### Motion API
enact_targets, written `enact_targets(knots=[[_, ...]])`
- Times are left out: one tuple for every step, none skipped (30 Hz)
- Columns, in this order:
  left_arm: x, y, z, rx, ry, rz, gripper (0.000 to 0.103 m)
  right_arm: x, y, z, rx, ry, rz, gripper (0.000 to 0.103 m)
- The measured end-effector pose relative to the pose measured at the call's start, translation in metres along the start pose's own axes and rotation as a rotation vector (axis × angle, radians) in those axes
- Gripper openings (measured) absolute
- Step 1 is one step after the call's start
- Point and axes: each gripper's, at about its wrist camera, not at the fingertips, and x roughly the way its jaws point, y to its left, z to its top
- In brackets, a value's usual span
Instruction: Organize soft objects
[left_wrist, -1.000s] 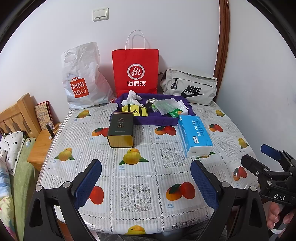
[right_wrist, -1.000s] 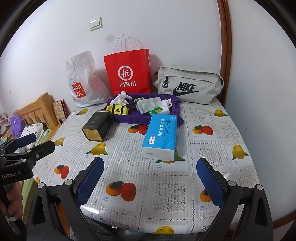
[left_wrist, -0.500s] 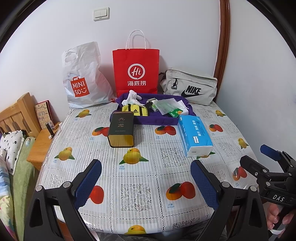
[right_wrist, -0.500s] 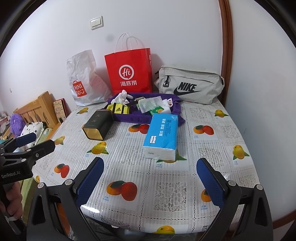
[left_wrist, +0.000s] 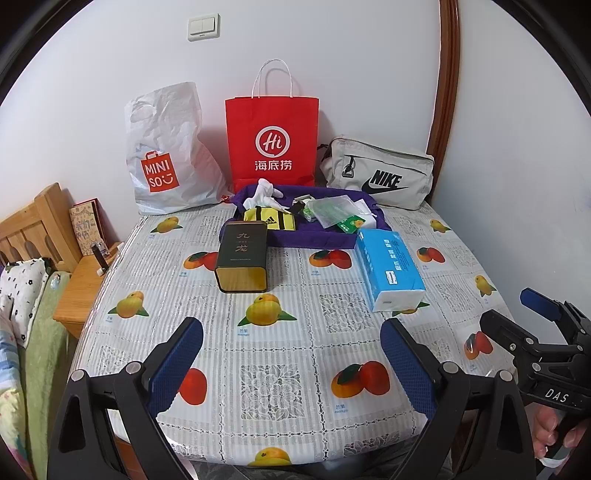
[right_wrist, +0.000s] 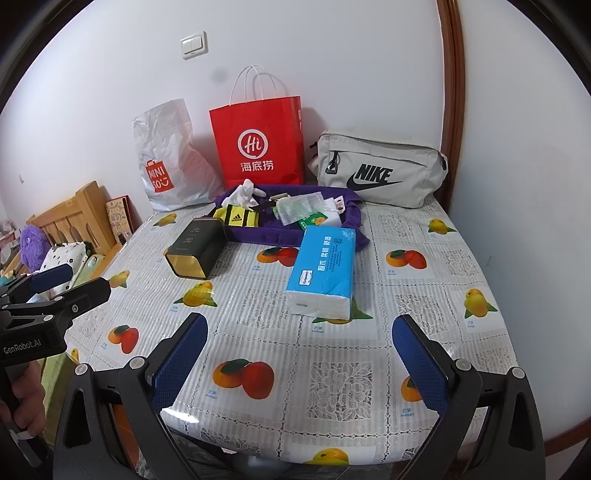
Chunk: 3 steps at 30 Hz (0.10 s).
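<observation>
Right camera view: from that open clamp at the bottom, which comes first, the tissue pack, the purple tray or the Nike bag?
From the right gripper:
1. Tissue pack, straight ahead, mid-table.
2. Purple tray, behind it.
3. Nike bag, against the wall, right.

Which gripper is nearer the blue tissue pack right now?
Right. The right gripper sits almost straight in front of the tissue pack; the left gripper is off to its left, facing the dark tin instead.

Fruit-printed white tablecloth (left_wrist: 280, 332), blue tissue pack (left_wrist: 389, 267), red paper bag (left_wrist: 272, 142), purple tray (left_wrist: 314, 236).
</observation>
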Motion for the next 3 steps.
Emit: enact_targets(knots=[[0.0,-0.0005,0.0,0.0,-0.001,0.002,0.097,0.0002,-0.0001,0.0,0.002,0.0,0.0,0.099],[0.0,-0.0003,-0.0003,-0.001,0.0,0.002,0.097,0.0001,-0.0002,0.0,0.0,0.0,0.001,0.099],[0.0,0.0,-0.0004,-0.001,0.001,0.0,0.097,0.0002,-0.0003,0.0,-0.002,0.0,0.002,0.099]])
